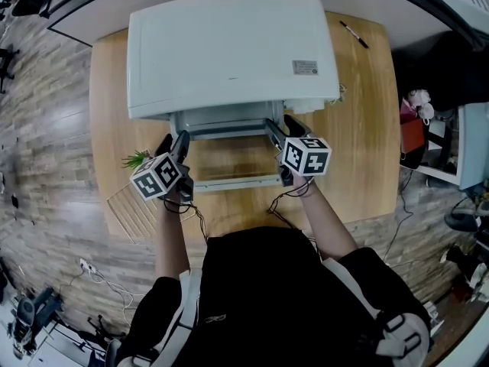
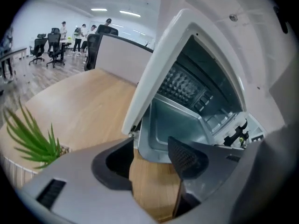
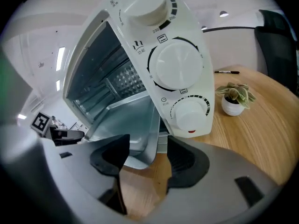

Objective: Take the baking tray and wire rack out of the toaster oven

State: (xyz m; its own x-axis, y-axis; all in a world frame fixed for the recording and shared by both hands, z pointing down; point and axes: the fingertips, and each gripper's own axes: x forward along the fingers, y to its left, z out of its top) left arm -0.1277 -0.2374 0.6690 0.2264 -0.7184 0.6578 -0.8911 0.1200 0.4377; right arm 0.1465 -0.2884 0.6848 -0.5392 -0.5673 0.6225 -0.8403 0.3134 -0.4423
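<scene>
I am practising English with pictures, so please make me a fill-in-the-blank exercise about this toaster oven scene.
The toaster oven stands on a ____ table.
Its front carries ____ white knobs.
The left gripper and the right gripper both have their jaws ____.
The small plant near the knobs sits in a ____ pot.
Missing words: wooden; three; open; white.
</scene>
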